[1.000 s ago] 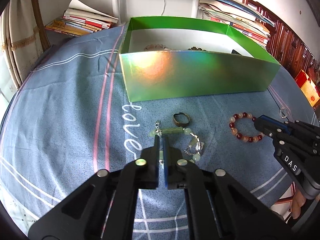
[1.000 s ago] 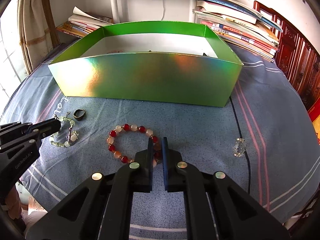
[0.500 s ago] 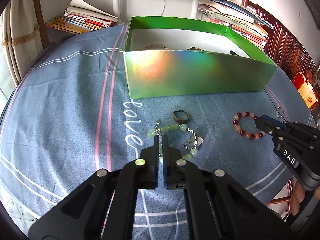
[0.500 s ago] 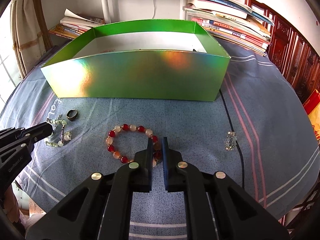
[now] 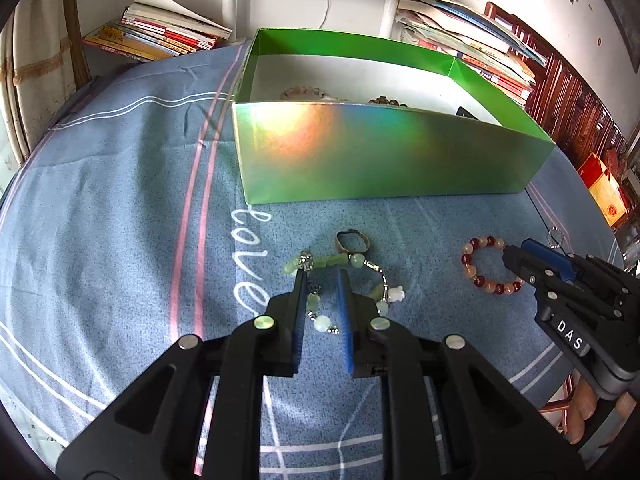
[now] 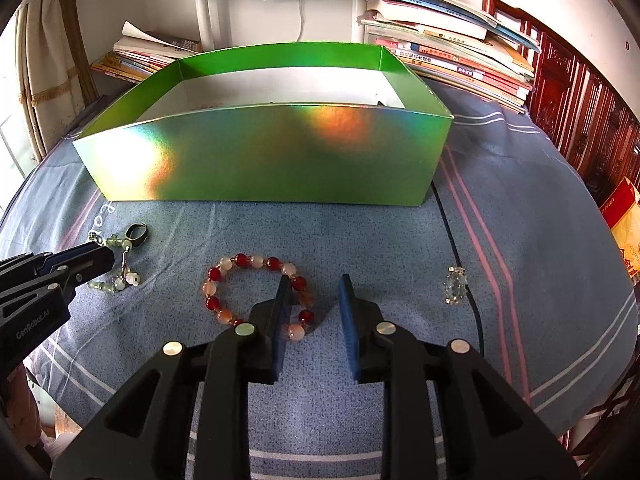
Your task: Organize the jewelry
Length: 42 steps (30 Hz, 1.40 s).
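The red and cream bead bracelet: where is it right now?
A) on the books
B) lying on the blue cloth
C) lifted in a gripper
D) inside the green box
B: the red and cream bead bracelet lies flat on the blue cloth, in front of the green box.

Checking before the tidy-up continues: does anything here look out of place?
Yes: four pieces lie loose on the cloth outside the green box: red bead bracelet, jade bead bracelet, ring, and crystal pendant. Nothing looks damaged.
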### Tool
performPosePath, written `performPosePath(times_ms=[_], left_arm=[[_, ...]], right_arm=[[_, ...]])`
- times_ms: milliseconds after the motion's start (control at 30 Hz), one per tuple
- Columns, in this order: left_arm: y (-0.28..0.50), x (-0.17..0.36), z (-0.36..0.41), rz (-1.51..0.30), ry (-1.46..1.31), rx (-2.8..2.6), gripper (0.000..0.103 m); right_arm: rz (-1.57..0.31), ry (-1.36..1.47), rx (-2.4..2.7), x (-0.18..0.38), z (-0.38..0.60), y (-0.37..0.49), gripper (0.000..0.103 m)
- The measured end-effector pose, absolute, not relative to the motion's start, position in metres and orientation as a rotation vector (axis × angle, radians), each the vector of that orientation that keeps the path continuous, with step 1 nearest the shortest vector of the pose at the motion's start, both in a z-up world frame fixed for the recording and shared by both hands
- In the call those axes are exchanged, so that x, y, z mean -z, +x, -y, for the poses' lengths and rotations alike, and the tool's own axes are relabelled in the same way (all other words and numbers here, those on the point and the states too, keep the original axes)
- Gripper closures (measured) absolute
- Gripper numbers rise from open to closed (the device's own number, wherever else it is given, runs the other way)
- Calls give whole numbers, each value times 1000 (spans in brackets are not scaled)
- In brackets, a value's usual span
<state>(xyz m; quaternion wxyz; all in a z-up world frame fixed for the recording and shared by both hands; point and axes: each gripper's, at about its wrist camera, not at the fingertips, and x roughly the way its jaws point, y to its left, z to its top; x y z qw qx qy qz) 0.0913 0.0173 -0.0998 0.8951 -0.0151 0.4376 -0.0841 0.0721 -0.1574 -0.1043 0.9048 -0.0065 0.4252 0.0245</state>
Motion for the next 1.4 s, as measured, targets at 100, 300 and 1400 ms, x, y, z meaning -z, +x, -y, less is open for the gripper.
performPosePath(times_ms=[100,300,1400], left_arm=[[92,100,-17,-910,-27,162,91],[90,100,-11,-913,16,130,96],[91,91,-27,-871,43,136,64]], right_arm=[[-877,-16,-50,104,157,72,79],[-874,-21,-62,104,157,70,79],[-877,-26,-96,103,151,71,94]])
